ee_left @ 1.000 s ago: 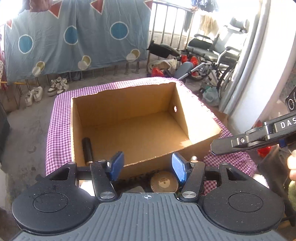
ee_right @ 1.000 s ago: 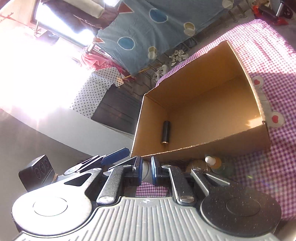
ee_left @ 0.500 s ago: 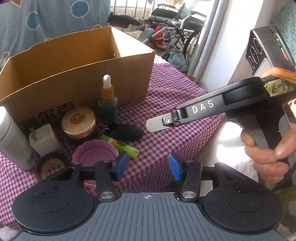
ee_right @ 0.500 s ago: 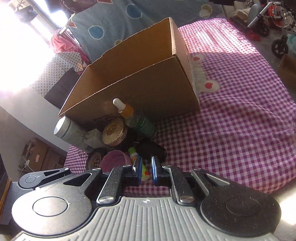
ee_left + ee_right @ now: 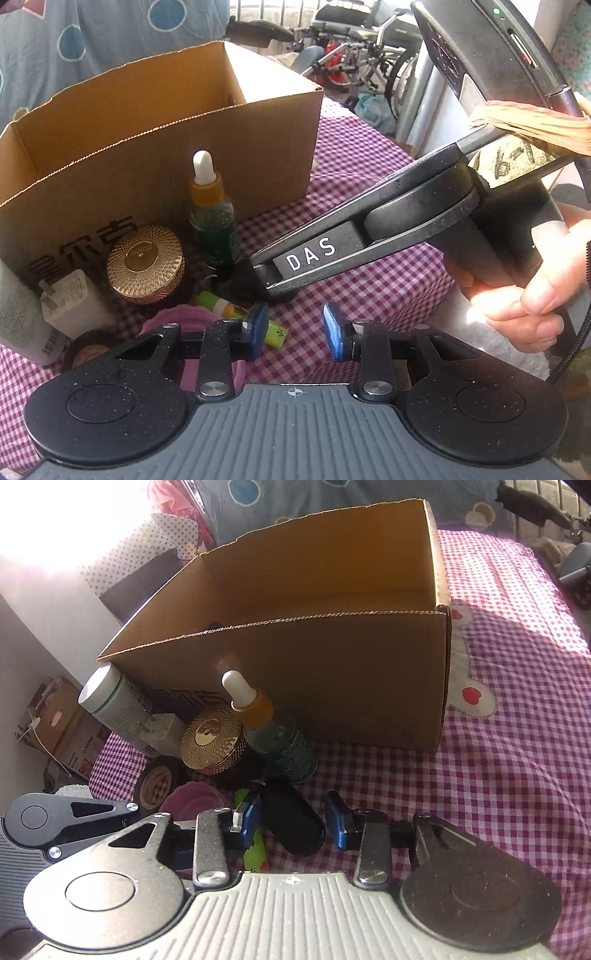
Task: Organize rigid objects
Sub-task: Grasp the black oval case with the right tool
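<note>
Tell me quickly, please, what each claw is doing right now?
Left claw: closing, nothing between its pads.
Right claw: opening around the black oval object, not gripping.

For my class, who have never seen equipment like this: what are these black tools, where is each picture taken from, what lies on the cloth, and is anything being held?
No robot: a person holds a hand-worked gripper in each hand, with a camera on each looking along its fingers.

Left-hand view: the left gripper is closing over bare checked cloth; the right tool crosses the frame, gripped by a hand.

Right-hand view: the right gripper is opening around a black oval object, not yet pressing it.

On the cloth, before a cardboard box: dropper bottle, gold-lidded jar, white bottle, white charger, green tube, pink lid.

Nothing is held.
</note>
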Tool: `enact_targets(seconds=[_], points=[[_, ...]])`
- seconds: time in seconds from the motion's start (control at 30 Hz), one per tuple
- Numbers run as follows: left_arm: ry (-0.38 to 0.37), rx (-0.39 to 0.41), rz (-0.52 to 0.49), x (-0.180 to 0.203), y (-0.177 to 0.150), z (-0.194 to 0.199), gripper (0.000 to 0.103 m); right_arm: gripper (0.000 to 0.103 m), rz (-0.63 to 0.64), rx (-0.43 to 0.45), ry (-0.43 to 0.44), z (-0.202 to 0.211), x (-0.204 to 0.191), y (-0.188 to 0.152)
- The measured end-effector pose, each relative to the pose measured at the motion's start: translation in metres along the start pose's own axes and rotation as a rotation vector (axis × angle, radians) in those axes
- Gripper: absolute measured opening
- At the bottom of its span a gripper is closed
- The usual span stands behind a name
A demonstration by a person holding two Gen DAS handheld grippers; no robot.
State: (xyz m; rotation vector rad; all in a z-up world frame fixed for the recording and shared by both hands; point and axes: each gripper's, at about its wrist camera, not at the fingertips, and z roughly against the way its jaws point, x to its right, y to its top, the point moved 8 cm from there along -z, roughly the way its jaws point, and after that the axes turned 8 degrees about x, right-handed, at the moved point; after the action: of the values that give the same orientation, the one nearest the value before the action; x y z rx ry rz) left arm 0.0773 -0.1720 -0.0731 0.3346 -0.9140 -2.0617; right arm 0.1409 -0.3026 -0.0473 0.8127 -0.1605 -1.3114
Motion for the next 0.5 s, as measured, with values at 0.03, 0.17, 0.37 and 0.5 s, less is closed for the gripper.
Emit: enact_targets(seconds=[0.03,0.17,0.37,0.5], points=[[0.002,-0.006,-0.006,0.002,0.001,-0.003,0.031,0.041,0.01,-0.011,0.004,-0.003,0.0,-0.001],[0.005,-0.012,-0.019,0.004,0.001,-0.007,0.031,0.037,0.047,-0.037,0.008,-0.01,-0.002,-0.004],[0.008,-0.014,-0.042,0.008,-0.002,-0.01,0.031,0.027,0.071,-0.045,-0.005,-0.008,0.0,-0.007],[-0.005,-0.017,-0.046,0.01,-0.002,-0.011,0.031,0.023,-0.013,-0.037,-0.015,0.002,0.016,-0.012]])
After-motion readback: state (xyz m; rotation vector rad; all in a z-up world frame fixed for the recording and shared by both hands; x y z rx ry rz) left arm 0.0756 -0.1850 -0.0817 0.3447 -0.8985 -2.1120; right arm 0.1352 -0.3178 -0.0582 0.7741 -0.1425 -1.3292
